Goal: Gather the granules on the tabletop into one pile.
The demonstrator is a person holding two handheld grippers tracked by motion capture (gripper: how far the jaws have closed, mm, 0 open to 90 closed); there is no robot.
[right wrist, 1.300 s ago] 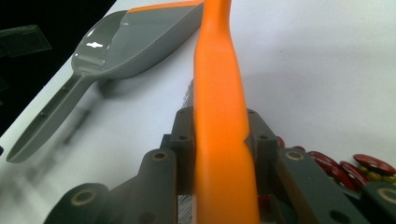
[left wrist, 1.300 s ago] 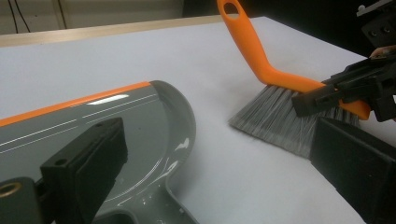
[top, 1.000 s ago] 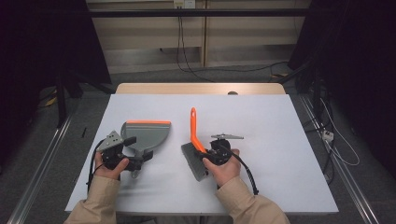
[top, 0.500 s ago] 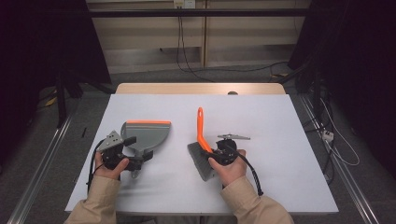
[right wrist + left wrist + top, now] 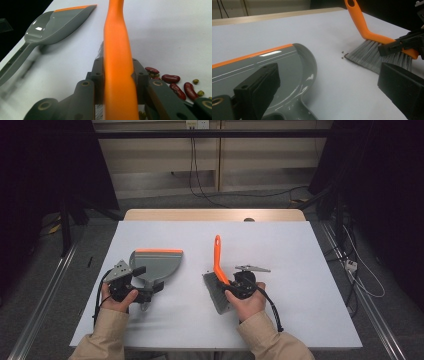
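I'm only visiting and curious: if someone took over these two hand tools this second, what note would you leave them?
Right gripper: shut on the orange-handled brush, bristles down on the white table.
Left gripper: at the grey dustpan's handle; grip cannot be told from here.
Beans: red and small green ones lie loose beside the brush; a few specks sit at the bristle tips.
Done: both tools in hand. Left: probably sweep the beans across into the dustpan, which looks empty.
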